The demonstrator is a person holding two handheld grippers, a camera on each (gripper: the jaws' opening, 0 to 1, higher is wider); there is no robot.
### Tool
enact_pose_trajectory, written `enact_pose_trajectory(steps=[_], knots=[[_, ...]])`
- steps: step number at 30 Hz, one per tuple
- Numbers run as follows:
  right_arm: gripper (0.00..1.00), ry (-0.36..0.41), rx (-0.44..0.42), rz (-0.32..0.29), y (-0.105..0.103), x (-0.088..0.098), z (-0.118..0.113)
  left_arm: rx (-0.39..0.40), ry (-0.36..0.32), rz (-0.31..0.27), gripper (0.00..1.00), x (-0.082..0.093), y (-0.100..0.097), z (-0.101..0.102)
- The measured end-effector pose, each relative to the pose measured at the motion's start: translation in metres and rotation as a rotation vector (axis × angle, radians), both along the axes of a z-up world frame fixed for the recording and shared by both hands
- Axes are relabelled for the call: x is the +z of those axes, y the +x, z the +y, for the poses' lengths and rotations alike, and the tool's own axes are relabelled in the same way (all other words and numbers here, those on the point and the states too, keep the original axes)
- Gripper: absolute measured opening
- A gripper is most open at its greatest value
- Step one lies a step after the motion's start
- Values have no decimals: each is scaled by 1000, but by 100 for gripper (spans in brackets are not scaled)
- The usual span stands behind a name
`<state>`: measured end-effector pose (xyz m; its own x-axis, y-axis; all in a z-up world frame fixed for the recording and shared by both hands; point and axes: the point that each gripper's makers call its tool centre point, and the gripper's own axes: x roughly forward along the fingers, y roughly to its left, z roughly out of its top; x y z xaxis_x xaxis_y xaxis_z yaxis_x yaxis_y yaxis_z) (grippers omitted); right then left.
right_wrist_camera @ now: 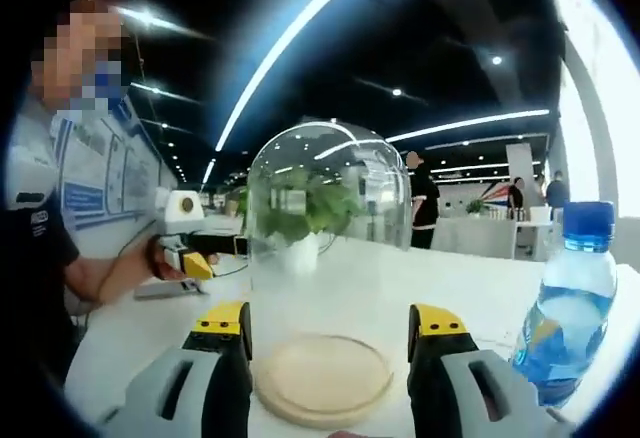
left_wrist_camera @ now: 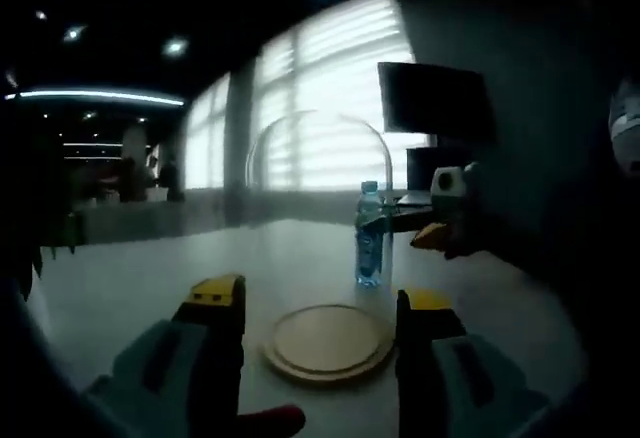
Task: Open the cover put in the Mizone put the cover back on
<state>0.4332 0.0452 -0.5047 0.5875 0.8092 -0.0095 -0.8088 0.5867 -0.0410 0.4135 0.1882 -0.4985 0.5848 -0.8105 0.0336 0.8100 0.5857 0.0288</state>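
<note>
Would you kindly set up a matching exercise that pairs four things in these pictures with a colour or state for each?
Things:
1. clear glass dome cover
2. round wooden base
3. Mizone plastic bottle
4. right tool

States:
a. blue-capped, upright on the white table
b. open, yellow-tipped
c. transparent, over the base
d. pale, flat beneath the dome

Pairs: 1-c, 2-d, 3-a, 4-b

No text, brand or number can be read. In the right gripper view the bottle (right_wrist_camera: 568, 308), right of the jaws, wears a blue label whose print is too blurred to make out (the same bottle (left_wrist_camera: 369, 235) in the left gripper view is smaller still). The wall posters (right_wrist_camera: 100, 183) far left of the jaws carry only illegible lines.
</note>
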Motion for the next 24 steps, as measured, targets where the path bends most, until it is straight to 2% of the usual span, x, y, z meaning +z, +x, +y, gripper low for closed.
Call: enact_pose_trajectory(steps=[4,8,11,16,20,24], knots=[[61,-15,25,-10,4,6,3,-25,-41,5,50,9,1,-4],[62,-18,45,4,10,9,5,-29,-39,7,54,13,6,-9],[64,-30,58,-9,10,12,9,-33,-39,14,57,17,10,-12],[65,-32,60,-1,17,16,13,-26,-35,17,58,21,20,-11],[67,-40,70,6,21,21,15,-49,-40,49,60,27,27,-14],[69,-53,107,-4,19,31,19,-61,-3,10,60,31,32,-19]])
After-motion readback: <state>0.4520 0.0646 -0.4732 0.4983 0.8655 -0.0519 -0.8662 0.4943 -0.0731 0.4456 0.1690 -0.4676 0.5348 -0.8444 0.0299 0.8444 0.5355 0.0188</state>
